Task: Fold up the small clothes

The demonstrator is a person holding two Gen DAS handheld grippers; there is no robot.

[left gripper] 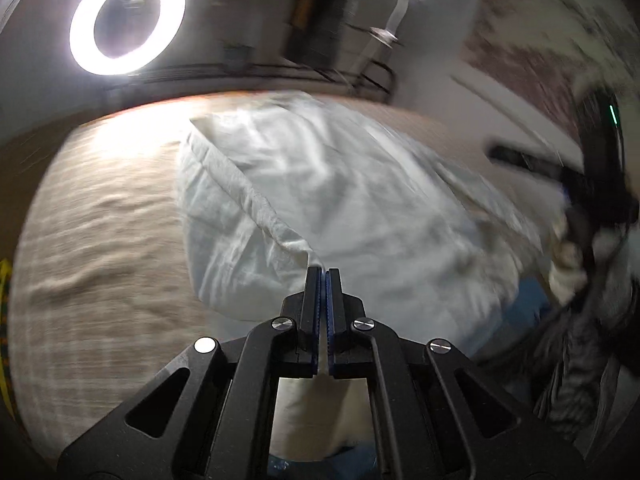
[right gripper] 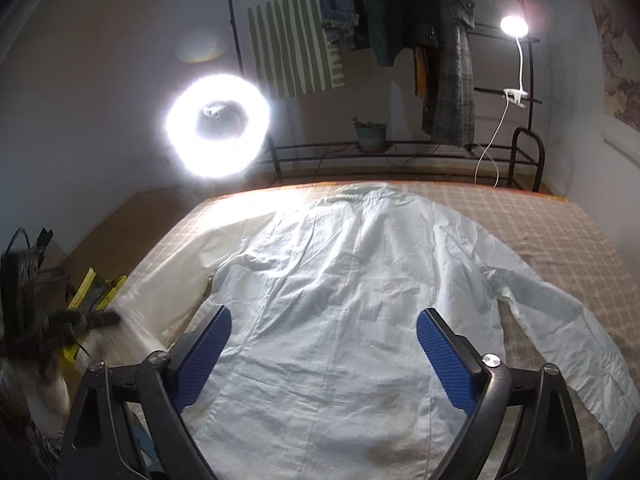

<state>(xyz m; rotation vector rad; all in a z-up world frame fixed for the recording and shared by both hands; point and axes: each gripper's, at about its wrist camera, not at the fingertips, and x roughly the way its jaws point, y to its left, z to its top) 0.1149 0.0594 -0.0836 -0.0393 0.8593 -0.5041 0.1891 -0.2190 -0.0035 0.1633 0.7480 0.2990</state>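
Note:
A white long-sleeved shirt point(right gripper: 340, 288) lies spread flat, collar at the far end, on a checked beige bedcover point(right gripper: 568, 240). My right gripper point(right gripper: 324, 344) is open, its blue pads point(right gripper: 208, 352) hovering over the shirt's lower body, holding nothing. My left gripper point(left gripper: 324, 276) is shut on the edge of the shirt's left sleeve point(left gripper: 256, 204) and lifts it off the cover; this view is motion-blurred. The left gripper also shows blurred at the left edge of the right wrist view point(right gripper: 100, 320). The right gripper shows at the right of the left wrist view point(left gripper: 532, 164).
A ring light point(right gripper: 218, 126) glares beyond the bed's far edge. A black metal rack point(right gripper: 400, 152) with hanging clothes, a potted plant point(right gripper: 372, 134) and a clip lamp point(right gripper: 516, 28) stands behind. Yellow and black items point(right gripper: 92, 288) sit left of the bed.

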